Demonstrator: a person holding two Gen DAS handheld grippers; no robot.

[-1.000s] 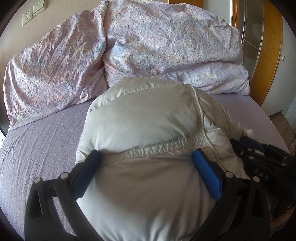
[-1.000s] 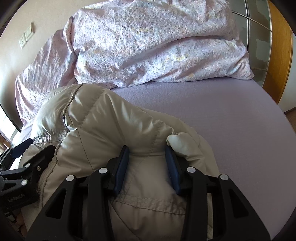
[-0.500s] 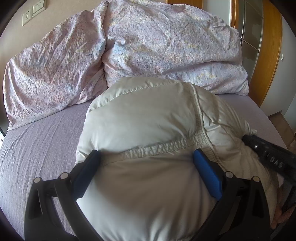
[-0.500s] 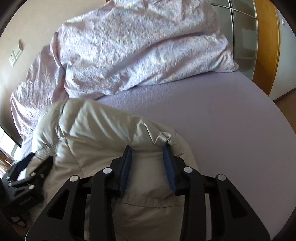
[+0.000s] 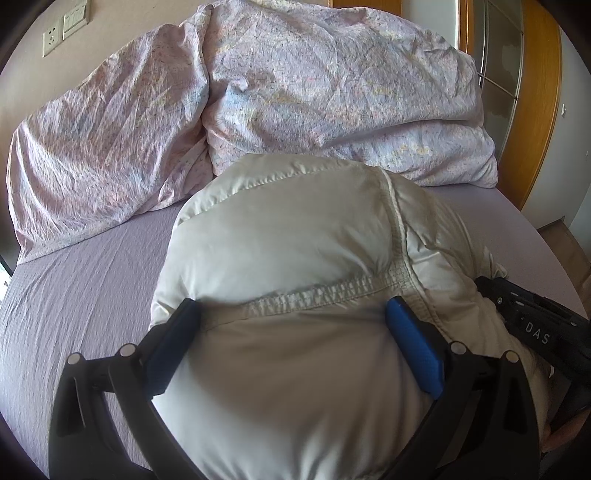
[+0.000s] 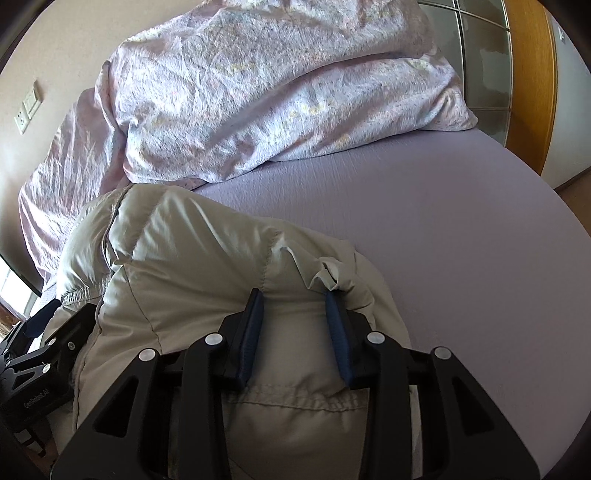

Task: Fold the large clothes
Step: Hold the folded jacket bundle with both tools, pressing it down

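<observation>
- Setting: bedroom. Bed with lilac sheet [image 5: 92,266], beige wall behind with socket plates [image 5: 64,31], wooden door frame [image 5: 535,96] at far right.
- Head of bed: rumpled floral duvet [image 5: 332,88] bunched against the wall; its left part slumps lower than the right.
- Task item: off-white puffer jacket [image 5: 288,229], bundled into a rounded mound on the sheet near the front edge of the bed, its far end just short of the duvet. An elastic gathered seam [image 5: 325,295] runs across it in the left wrist view.
- Left gripper [image 5: 295,325]: jaws spread wide, blue pads [image 5: 415,350] pressed against either flank of the jacket bulk. The padding fills the whole span between them, so it grips the jacket across a broad section.
- Right gripper [image 6: 295,310]: jaws set narrower, closed onto a pinched ridge of jacket fabric; pads [image 6: 253,332] bite in on both sides, and a small crumpled fold [image 6: 330,275] stands up just past the right pad.
- Right wrist view: left gripper body visible at the lower left edge, against the jacket. Bare sheet extends to the right of the jacket.
- Left wrist view: the right gripper's black body sits at the right edge, touching the jacket's side.
</observation>
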